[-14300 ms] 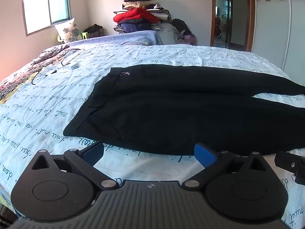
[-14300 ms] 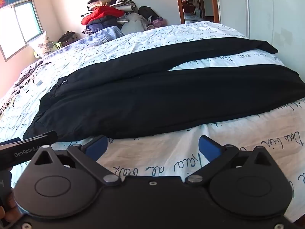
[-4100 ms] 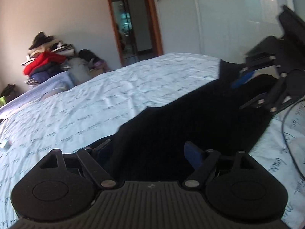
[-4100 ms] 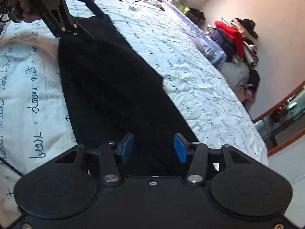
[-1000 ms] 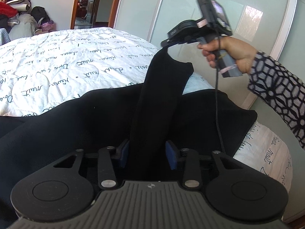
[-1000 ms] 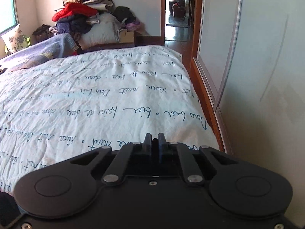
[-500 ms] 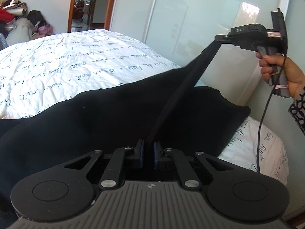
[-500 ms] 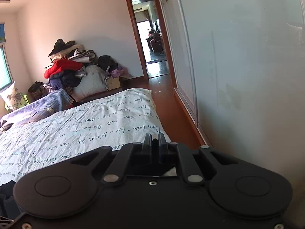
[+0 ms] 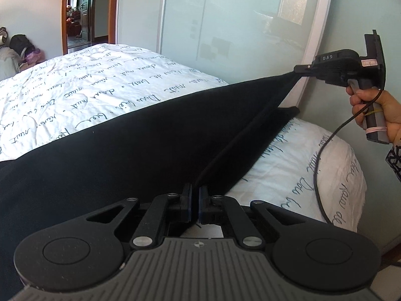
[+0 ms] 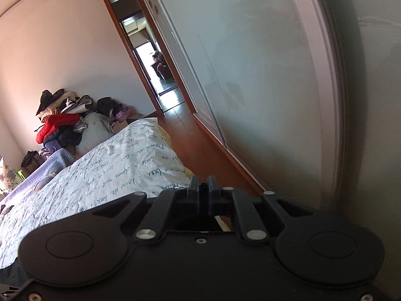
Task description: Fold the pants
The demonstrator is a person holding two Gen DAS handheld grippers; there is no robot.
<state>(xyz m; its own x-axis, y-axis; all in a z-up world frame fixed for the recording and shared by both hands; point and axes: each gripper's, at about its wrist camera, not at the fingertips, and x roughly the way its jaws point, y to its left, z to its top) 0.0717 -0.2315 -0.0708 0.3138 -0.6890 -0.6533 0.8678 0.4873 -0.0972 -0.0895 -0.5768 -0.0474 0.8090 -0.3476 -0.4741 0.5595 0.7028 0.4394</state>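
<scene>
The black pants (image 9: 120,150) lie across the bed, folded lengthwise, leg ends near the bed's right edge. My left gripper (image 9: 195,200) is shut on the near corner of the leg hem. My right gripper (image 9: 299,69), seen in the left wrist view at upper right, is shut on the other hem corner and holds it raised, so the hem edge (image 9: 253,128) stretches taut between the two. In the right wrist view my right gripper (image 10: 203,188) shows its jaws closed; the cloth in it is hidden there.
The white bedsheet with blue script (image 9: 82,92) covers the bed. A sliding glass wardrobe door (image 9: 238,30) stands close on the right. A pile of clothes (image 10: 60,123) sits against the far wall by an open doorway (image 10: 155,67). Wooden floor (image 10: 200,150) runs beside the bed.
My right gripper has moved further right and away with the hem corner, pulling the hem tighter. My left gripper stays shut on its corner. The right wrist view has tilted upward.
</scene>
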